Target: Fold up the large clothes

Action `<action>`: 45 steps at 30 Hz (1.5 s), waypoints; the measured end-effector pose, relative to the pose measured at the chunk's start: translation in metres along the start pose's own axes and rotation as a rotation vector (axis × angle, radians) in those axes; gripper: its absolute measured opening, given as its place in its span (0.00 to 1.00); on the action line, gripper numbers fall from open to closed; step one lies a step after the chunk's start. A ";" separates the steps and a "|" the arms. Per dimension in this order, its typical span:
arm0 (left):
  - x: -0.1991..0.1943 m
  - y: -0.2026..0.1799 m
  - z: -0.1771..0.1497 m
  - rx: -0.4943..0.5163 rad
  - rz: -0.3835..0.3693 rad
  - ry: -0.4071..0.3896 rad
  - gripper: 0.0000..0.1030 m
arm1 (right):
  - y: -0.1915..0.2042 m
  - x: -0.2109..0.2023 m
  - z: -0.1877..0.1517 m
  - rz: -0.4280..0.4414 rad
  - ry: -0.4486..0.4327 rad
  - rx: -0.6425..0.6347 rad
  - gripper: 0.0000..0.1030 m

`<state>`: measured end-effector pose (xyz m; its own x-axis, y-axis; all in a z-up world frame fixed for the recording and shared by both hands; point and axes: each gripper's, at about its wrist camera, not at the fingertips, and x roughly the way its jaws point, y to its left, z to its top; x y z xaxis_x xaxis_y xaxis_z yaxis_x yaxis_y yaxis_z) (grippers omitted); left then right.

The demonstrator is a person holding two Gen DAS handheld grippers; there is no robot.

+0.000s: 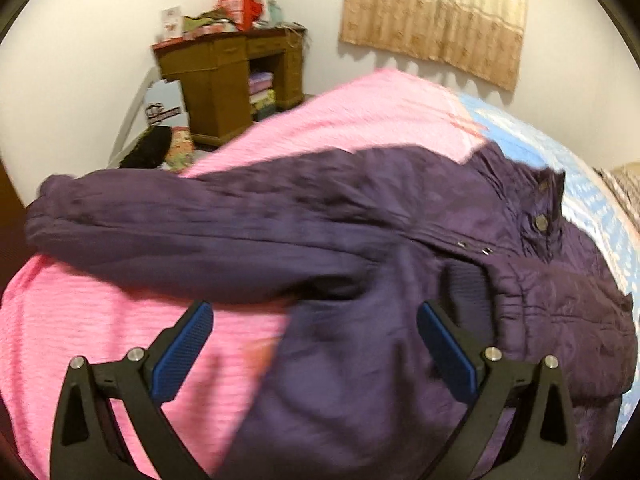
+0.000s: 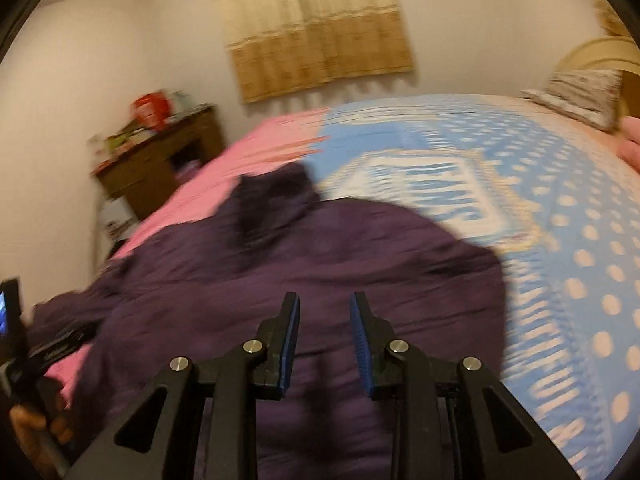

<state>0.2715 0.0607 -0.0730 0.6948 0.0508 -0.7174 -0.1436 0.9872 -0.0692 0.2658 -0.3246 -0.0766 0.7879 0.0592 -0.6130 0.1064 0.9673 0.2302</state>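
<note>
A large dark purple padded jacket (image 1: 360, 232) lies on the bed, one sleeve stretched out to the left over the pink blanket (image 1: 100, 340). Its collar with snaps is at the right. My left gripper (image 1: 314, 312) is wide open above the jacket's lower part, holding nothing. In the right wrist view the jacket (image 2: 300, 260) lies bunched in the middle. My right gripper (image 2: 325, 304) is open, jaws partly apart, empty, just above the jacket's fabric. The left gripper's handle and hand show at the far left of the right wrist view (image 2: 24, 380).
The bed has a pink blanket and a blue dotted cover (image 2: 560, 240). A pillow (image 2: 580, 96) lies at the headboard. A cluttered wooden desk (image 1: 232, 80) stands by the wall past the bed's foot. A curtain (image 2: 320, 28) hangs behind.
</note>
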 end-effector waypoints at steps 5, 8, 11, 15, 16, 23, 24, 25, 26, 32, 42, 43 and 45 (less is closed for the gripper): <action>-0.022 0.077 0.008 -0.101 0.092 -0.047 1.00 | 0.059 0.021 -0.018 0.120 0.060 -0.068 0.27; -0.032 0.136 0.011 -0.198 0.186 -0.078 1.00 | 0.085 0.046 -0.033 0.163 0.128 -0.077 0.27; -0.036 0.187 0.011 -0.285 0.239 -0.084 1.00 | 0.090 0.077 -0.054 0.104 0.198 -0.086 0.27; -0.048 0.256 0.011 -0.451 0.275 -0.157 1.00 | 0.086 0.075 -0.058 0.132 0.168 -0.060 0.28; -0.048 0.272 0.011 -0.513 0.266 -0.181 1.00 | 0.085 0.074 -0.059 0.139 0.163 -0.052 0.28; -0.007 0.316 0.023 -0.679 0.205 -0.164 0.94 | 0.085 0.074 -0.060 0.168 0.155 -0.046 0.35; 0.005 0.315 0.026 -0.670 0.202 -0.144 0.90 | 0.085 0.074 -0.060 0.169 0.154 -0.047 0.36; 0.012 0.316 0.028 -0.672 0.193 -0.129 0.86 | 0.085 0.074 -0.060 0.171 0.154 -0.047 0.36; 0.019 0.318 0.026 -0.682 0.172 -0.113 0.83 | 0.085 0.074 -0.060 0.174 0.154 -0.047 0.37; 0.054 0.323 -0.001 -0.877 0.015 -0.031 0.63 | 0.083 0.074 -0.060 0.189 0.152 -0.040 0.39; 0.058 0.330 -0.009 -0.910 -0.052 -0.113 0.17 | 0.081 0.074 -0.060 0.206 0.149 -0.029 0.40; 0.058 0.330 -0.008 -0.903 -0.053 -0.115 0.14 | 0.081 0.074 -0.060 0.206 0.149 -0.029 0.40; 0.055 0.325 -0.004 -0.863 -0.031 -0.129 0.09 | 0.081 0.074 -0.060 0.206 0.149 -0.029 0.40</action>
<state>0.2601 0.3833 -0.1381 0.7743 0.0945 -0.6258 -0.5707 0.5317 -0.6258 0.2958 -0.2275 -0.1488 0.6931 0.2892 -0.6602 -0.0661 0.9376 0.3413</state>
